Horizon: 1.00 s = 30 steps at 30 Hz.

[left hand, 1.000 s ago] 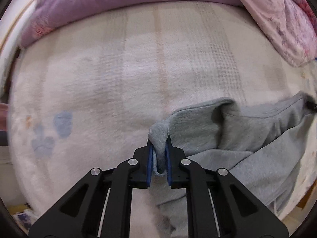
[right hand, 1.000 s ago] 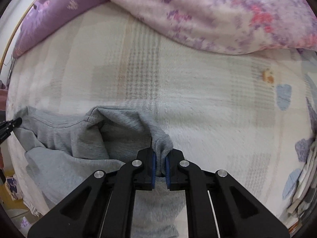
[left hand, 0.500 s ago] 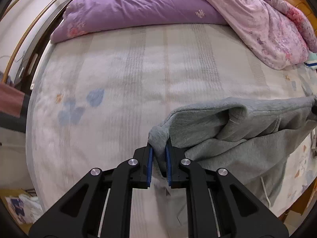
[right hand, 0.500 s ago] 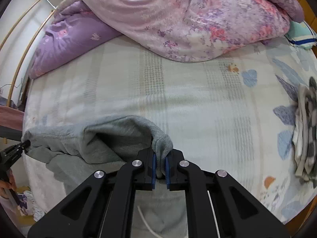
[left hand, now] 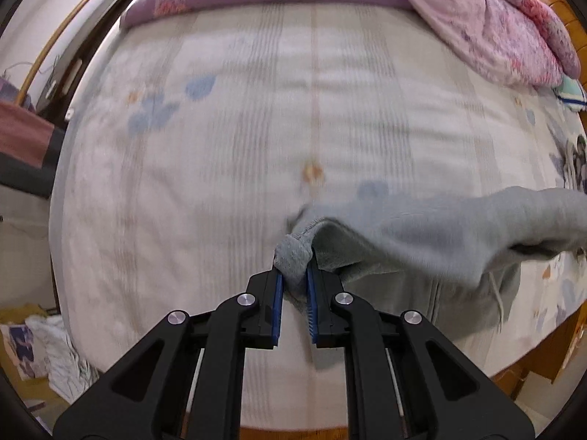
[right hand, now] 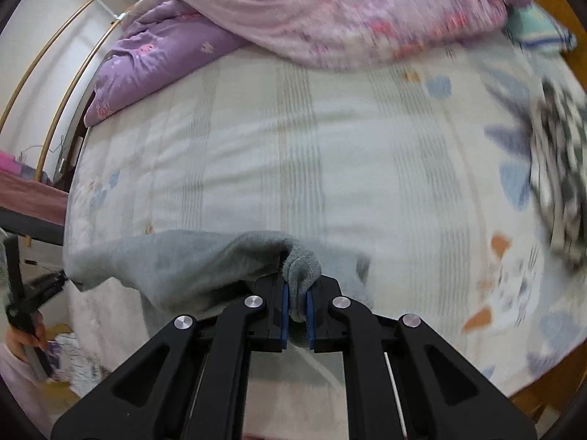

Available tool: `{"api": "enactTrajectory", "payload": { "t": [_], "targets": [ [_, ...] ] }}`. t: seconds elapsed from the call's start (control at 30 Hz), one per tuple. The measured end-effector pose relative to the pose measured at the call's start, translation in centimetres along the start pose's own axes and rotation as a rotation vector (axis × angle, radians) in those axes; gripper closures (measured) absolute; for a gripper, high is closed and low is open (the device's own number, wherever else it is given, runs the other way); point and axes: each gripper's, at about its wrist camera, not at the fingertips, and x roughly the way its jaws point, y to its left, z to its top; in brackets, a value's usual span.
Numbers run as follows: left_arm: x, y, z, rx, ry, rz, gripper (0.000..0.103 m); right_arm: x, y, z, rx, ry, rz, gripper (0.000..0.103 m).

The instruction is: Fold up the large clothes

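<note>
Bed (left hand: pixel 227 168) fills both wrist views, its pale striped cover printed with blue and orange motifs and stretching from 9 o'clock to 3 o'clock. Purple quilt (right hand: pixel 157 55) lies bunched along the far edge at 11 o'clock in the right wrist view, with a pink floral quilt (right hand: pixel 348 11) heaped beside it from 12 to 1 o'clock. Grey sweatshirt (left hand: pixel 433 234) hangs above the cover, stretched between the two tools: in the left wrist view it runs from the frame's centre out to 3 o'clock, in the right wrist view from the centre out to 9 o'clock. A black-and-white patterned cloth (right hand: pixel 561 179), blurred, lies on the cover at 3 o'clock in the right wrist view. The left gripper (left hand: pixel 293 286) is clamped on one bunched corner of the grey fabric, its blue pads pressing the cloth from both sides. The right gripper (right hand: pixel 296 308) pinches the opposite corner in the same way.
</note>
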Motion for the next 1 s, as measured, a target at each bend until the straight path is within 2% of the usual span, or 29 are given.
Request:
{"api": "enactTrajectory", "payload": {
  "t": [0.17, 0.37, 0.47, 0.5, 0.53, 0.57, 0.6, 0.63, 0.67, 0.8, 0.9, 0.93, 0.97, 1.0],
  "targets": [
    [3.1, 0.1, -4.9, -0.038, 0.115, -0.019, 0.093, 1.4, -0.7, -5.4, 0.009, 0.082, -0.033, 0.096],
    [10.2, -0.9, -10.7, -0.027, 0.284, -0.030, 0.092, 7.7, -2.7, -12.6, 0.046, 0.251, -0.123, 0.096],
    [13.0, -1.1, -13.0, -0.011, 0.307, -0.034, 0.088, 11.0, -3.8, -14.9, 0.078, 0.308, -0.146, 0.093],
    [13.3, -1.1, -13.3, 0.002, 0.318, -0.034, 0.086, 12.0, -4.1, -15.3, 0.100, 0.334, -0.146, 0.086],
    [13.3, -1.2, -13.5, 0.015, 0.331, -0.033, 0.072, 12.6, -4.2, -15.4, 0.114, 0.366, -0.148, 0.083],
    [13.2, -1.1, -13.8, 0.028, 0.358, -0.031, 0.049, 13.0, -4.2, -15.4, 0.123, 0.410, -0.160, 0.073],
    [12.8, -0.9, -14.1, 0.038, 0.368, -0.036, 0.040, 12.9, -4.0, -15.5, 0.116, 0.446, -0.164, 0.051],
    [12.3, -0.7, -14.3, 0.044, 0.364, -0.035, 0.033, 12.4, -3.8, -15.6, 0.099, 0.456, -0.156, 0.036],
    [11.3, -0.3, -14.6, 0.049, 0.356, -0.032, 0.033, 11.5, -3.6, -15.7, 0.079, 0.454, -0.157, 0.020],
    [7.8, 1.2, -15.0, 0.016, 0.318, -0.054, 0.033, 6.9, -4.0, -16.1, 0.066, 0.423, -0.161, 0.018],
    [5.1, 1.2, -14.5, -0.009, 0.229, -0.094, 0.034, 3.6, -4.3, -15.3, 0.108, 0.336, -0.150, 0.020],
    [4.8, 0.9, -14.3, -0.011, 0.207, -0.108, 0.034, 2.8, -4.1, -14.8, 0.110, 0.299, -0.129, 0.024],
    [4.5, 0.3, -13.8, -0.008, 0.182, -0.131, 0.034, 2.3, -3.5, -14.2, 0.106, 0.259, -0.096, 0.039],
    [4.7, -0.4, -13.2, -0.003, 0.169, -0.159, 0.036, 2.6, -2.6, -13.4, 0.094, 0.236, -0.053, 0.046]
  ]
}}
